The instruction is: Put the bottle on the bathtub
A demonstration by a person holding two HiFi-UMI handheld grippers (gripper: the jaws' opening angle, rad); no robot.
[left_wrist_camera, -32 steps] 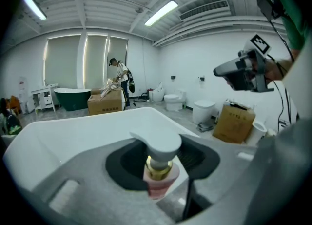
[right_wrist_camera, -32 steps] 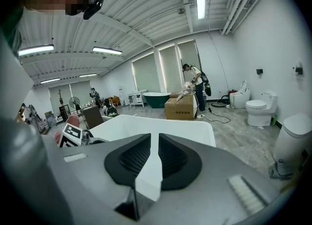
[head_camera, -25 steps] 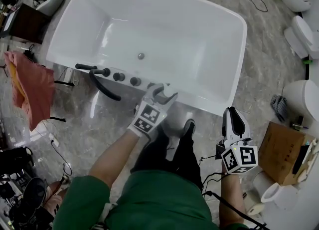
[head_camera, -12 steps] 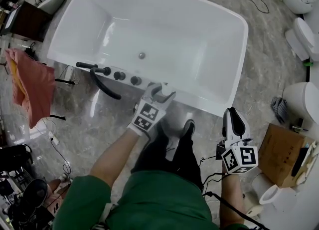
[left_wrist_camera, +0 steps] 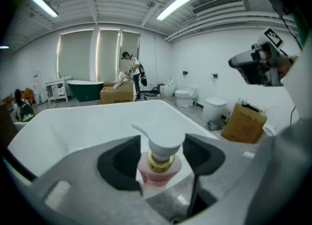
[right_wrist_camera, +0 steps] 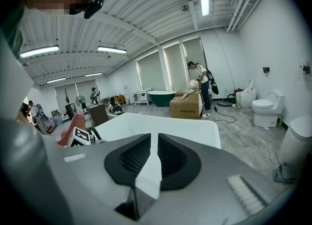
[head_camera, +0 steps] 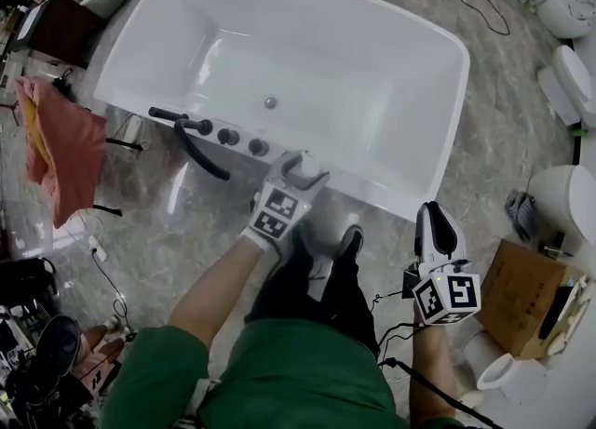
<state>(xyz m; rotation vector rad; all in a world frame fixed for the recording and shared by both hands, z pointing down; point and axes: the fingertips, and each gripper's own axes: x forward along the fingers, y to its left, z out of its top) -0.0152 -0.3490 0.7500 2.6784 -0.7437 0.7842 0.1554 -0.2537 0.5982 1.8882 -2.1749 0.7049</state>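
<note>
Between L gripper's (left_wrist_camera: 162, 145) just-opened fingers (left_wrist_camera: 122, 163), bottle (left_wrist_camera: 157, 174) sits on tub (left_wrist_camera: 87, 121) rim.

red cloth (head_camera: 58, 143): far to the left of the left gripper (head_camera: 304, 172)
cardboard box (head_camera: 529, 295): right of the right gripper (head_camera: 438, 211)
white toilet (head_camera: 562, 183): up and right of it

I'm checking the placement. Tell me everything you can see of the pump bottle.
The pump bottle is upright: white pump head with spout, gold collar, translucent pink shoulder; its base is hidden. It sits at the bathtub's near rim, between the fingers of the left gripper, which have just been opening and stand apart around it.
</note>
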